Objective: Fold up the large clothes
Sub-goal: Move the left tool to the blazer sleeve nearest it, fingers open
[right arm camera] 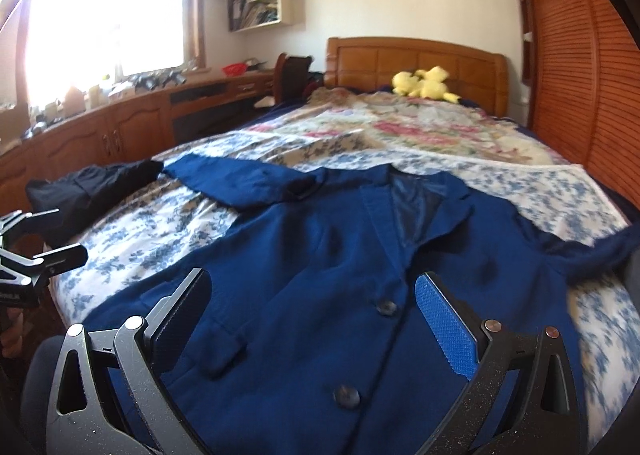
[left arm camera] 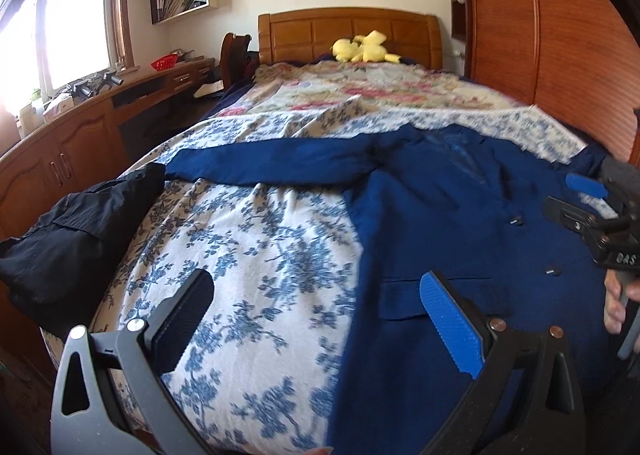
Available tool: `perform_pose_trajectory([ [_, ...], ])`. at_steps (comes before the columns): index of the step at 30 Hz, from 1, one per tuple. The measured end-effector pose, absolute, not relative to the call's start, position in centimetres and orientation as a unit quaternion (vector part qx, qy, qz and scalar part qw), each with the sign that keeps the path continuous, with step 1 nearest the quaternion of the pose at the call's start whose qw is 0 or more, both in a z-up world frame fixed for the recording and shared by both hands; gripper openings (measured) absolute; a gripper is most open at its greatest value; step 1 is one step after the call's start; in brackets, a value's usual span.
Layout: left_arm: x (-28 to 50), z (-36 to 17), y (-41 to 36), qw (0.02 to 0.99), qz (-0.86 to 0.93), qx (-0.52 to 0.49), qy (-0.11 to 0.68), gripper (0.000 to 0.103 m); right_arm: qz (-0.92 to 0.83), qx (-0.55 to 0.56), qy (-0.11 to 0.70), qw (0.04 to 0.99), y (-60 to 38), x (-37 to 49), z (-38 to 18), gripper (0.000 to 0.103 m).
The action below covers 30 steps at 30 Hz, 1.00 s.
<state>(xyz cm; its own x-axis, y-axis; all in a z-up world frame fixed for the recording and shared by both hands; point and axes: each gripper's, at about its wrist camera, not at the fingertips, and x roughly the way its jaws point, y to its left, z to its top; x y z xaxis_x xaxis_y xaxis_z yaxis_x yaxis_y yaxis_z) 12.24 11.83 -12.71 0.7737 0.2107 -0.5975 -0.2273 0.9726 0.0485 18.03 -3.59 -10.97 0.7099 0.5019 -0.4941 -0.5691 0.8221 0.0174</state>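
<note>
Left wrist view: left gripper (left arm camera: 316, 315) is spread wide, gripping nothing, over the bed (left arm camera: 256, 239) near its foot edge, with the blue jacket (left arm camera: 460, 223) flat beside a black garment (left arm camera: 80, 223). Right wrist view: right gripper (right arm camera: 316, 315) also gapes empty over the jacket's buttons (right arm camera: 386, 307), yellow plush (right arm camera: 424, 85) by the headboard

The jacket (right arm camera: 320, 255) is deep blue with dark buttons (right arm camera: 386, 307). Under it the sheet (left arm camera: 260, 255) is white with blue flowers; the far quilt (right arm camera: 420, 127) is cream with pink flowers. At left lies a black garment (left arm camera: 72, 231). The toy (right arm camera: 424, 85) is yellow, the headboard (right arm camera: 412, 55) orange-brown wood.
</note>
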Motion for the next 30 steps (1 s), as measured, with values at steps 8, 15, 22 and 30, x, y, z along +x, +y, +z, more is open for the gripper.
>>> perform_pose_trajectory([
  [8,16.1,-14.5,15.5,0.926,0.108,-0.016,0.362,0.103,0.335,-0.064,0.309,0.888,-1.1,23.6,-15.2,0.103],
  [15,19.9,-15.8,18.5,0.922,0.092,-0.03,0.375,0.103,0.351,-0.056,0.331,0.874,-0.7,24.4,-16.3,0.103],
  [22,25.2,-16.9,21.6,0.917,0.072,-0.059,0.387,0.103,0.36,-0.068,0.327,0.871,-0.3,24.0,-16.4,0.103],
  [30,30.8,-17.2,26.0,0.912,0.083,-0.105,0.389,0.096,0.36,-0.07,0.33,0.87,-0.3,24.2,-16.5,0.103],
])
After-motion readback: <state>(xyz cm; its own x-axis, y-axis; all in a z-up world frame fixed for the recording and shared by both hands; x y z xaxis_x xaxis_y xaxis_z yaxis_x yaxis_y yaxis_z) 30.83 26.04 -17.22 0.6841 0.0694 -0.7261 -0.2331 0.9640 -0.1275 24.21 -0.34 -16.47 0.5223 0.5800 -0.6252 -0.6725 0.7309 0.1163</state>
